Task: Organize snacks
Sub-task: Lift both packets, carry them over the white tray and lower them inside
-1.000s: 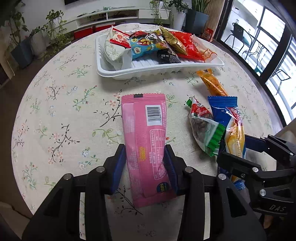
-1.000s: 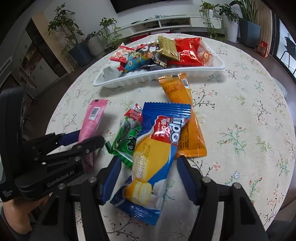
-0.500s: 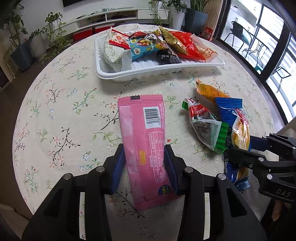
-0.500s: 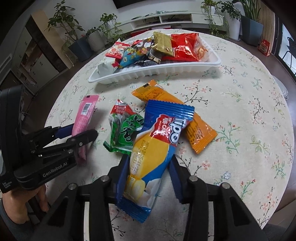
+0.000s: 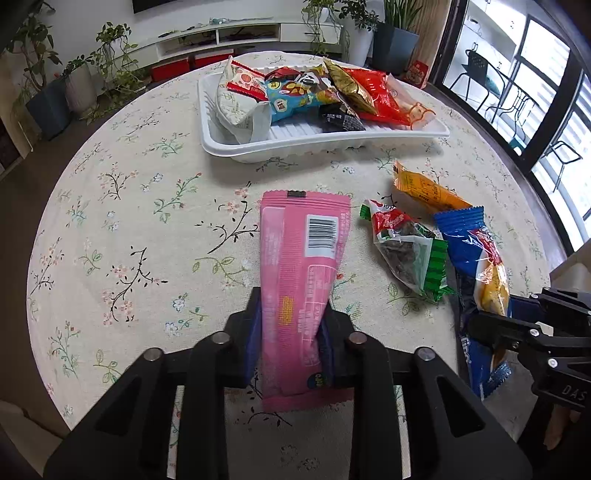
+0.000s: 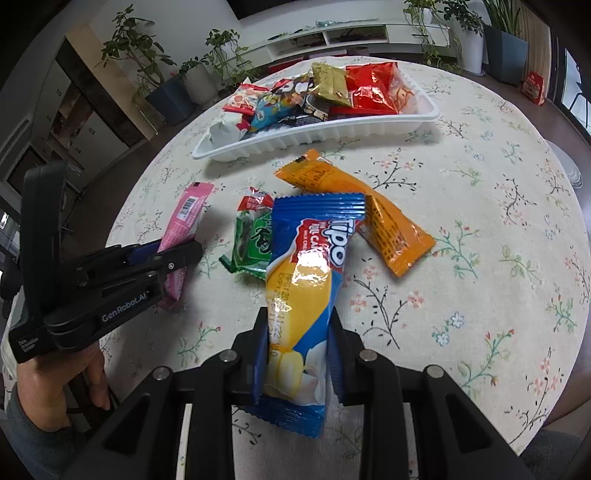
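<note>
My left gripper (image 5: pixel 290 325) is shut on a long pink snack packet (image 5: pixel 301 258), barcode side up, its far end lifted toward the tray. My right gripper (image 6: pixel 297 343) is shut on a blue and yellow Tipo packet (image 6: pixel 306 266), held over the table. A white tray (image 5: pixel 332 146) at the far side holds several snack packets. A green and red packet (image 5: pixel 406 251) and an orange packet (image 5: pixel 424 190) lie on the floral tablecloth between the grippers and the tray. The left gripper also shows in the right wrist view (image 6: pixel 162 258), the right gripper in the left wrist view (image 5: pixel 517 325).
The round table (image 5: pixel 129 221) has a floral cloth and its edge curves close on all sides. Potted plants (image 5: pixel 74 81) and a low white shelf (image 5: pixel 240 33) stand beyond the table. Windows and chairs are at the right.
Both grippers closed tighter on their packets and lifted them. The Tipo packet came off the orange and green packets, and the views drew back slightly from the tray.
</note>
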A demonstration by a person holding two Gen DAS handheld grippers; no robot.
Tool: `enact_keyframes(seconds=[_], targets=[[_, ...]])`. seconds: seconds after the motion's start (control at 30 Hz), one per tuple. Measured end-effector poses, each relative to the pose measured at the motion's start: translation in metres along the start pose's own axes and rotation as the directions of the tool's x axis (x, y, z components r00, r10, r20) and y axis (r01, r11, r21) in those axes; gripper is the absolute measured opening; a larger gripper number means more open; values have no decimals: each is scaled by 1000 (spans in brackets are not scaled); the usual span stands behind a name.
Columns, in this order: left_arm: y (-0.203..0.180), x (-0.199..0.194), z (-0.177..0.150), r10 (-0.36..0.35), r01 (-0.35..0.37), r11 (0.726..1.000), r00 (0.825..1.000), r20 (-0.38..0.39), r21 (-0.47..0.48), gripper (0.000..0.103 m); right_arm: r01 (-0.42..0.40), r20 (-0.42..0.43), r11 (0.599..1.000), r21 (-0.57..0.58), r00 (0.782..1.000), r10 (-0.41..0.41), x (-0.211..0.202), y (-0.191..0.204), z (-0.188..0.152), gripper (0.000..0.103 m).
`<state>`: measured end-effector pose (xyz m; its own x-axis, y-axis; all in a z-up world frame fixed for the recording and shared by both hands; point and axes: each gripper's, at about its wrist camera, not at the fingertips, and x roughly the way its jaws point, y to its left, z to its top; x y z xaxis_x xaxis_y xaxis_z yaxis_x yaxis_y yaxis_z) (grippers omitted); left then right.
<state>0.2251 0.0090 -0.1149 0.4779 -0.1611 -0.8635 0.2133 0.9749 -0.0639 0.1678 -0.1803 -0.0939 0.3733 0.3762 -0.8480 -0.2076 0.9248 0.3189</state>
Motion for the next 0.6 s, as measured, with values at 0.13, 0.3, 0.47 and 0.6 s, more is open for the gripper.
enact_keyframes(seconds=[0.13,0.3,0.47,0.6], targets=[[0,-3,-1,-8,8,1000,1000,7,-4,20,-31,8,999,15,999,31,-9,-1,-2,30],[0,-6,-2,-23,23,1000,1000,15,-13,20,-48,19,999,19,999,48,-16,0,-2,30],[4,-13,-5,-56,57,998,998,27,-40,20,-63,20,998,27,998,62,-18,-1,-3,30],[7,-20,-7,-97,99,992,995,39,-72,20,-78,28,996,32,997,77,-21,-3,-4,30]])
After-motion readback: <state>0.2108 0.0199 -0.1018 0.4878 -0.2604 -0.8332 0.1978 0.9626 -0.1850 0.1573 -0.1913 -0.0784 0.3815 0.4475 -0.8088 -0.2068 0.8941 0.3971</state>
